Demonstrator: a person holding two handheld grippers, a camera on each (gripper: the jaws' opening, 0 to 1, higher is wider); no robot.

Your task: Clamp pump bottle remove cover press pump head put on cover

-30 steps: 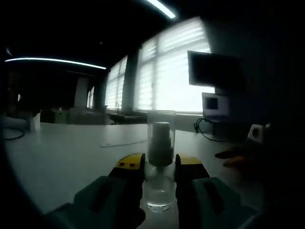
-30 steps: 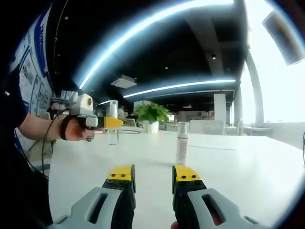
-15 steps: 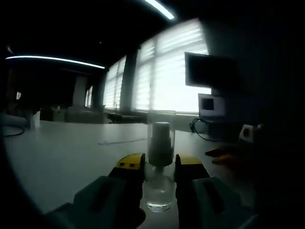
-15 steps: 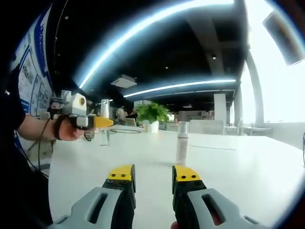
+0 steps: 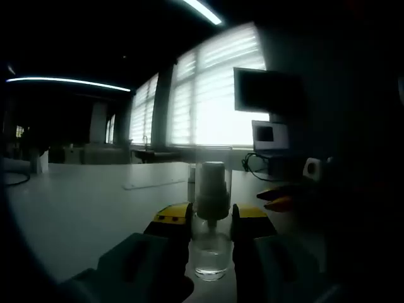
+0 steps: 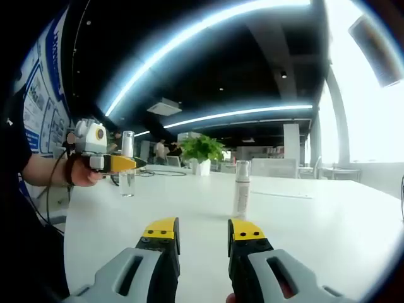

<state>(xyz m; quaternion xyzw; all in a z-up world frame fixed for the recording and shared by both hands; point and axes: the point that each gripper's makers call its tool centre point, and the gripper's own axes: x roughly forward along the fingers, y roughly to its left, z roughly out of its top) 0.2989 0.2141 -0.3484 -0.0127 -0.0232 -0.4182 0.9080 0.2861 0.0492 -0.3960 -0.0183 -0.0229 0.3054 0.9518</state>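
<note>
The left tongs (image 5: 211, 218) pinch the pump bottle (image 5: 211, 221), now carried farther from the second spray bottle (image 6: 240, 190) on the surface (image 6: 189, 208); right tongs (image 6: 202, 232) spread, empty, cover still on.

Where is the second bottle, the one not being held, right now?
In the right gripper view, the free-standing bottle stands upright on the white table, ahead of the right gripper and slightly right of its open jaws, near the potted plant behind.
</note>
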